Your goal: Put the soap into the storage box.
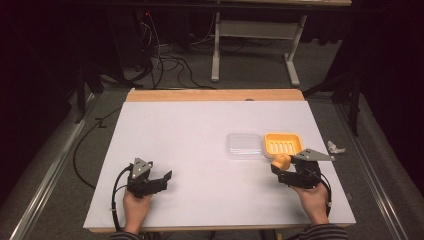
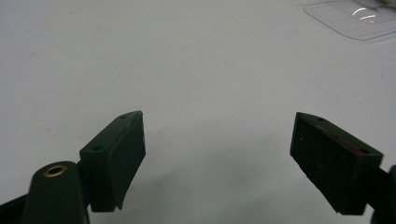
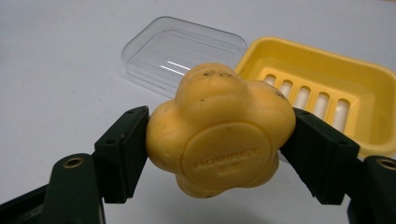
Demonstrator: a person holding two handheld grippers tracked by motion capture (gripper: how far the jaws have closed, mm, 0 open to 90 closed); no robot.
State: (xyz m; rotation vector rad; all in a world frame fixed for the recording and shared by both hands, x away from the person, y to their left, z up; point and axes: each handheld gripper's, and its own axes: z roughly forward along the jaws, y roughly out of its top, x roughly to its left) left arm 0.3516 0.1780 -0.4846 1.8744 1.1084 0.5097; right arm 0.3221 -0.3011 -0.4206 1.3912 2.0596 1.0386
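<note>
nearest to us in the right gripper view, our right gripper (image 3: 219,135) has its two black pads pressed on either flank of the yellow flower-shaped soap (image 3: 219,133), so the jaws stand fairly wide but closed on it, with the soap's round stamped face turned toward the camera and its lobes bulging above and below the pads. the soap looks lifted clear of the white table (image 3: 56,70), though we cannot tell how high. just beyond it, ahead and a little to the right of the fingers, lies the yellow soap dish (image 3: 327,60), open side up, with its slotted floor showing. that is the relation our coming move turns on: the dish sits straight past the soap along the line of the jaws, its long side running across our reach, so a short carry forward should bring the soap over the tray. beside the dish, touching or nearly touching its left end, lies the clear lid (image 3: 182,51), hollow side up. in the high view this hand is the one close to the dish, while our left gripper (image 1: 162,180) rests well apart at the table's near left, its jaws spread wide with nothing between them.
</note>
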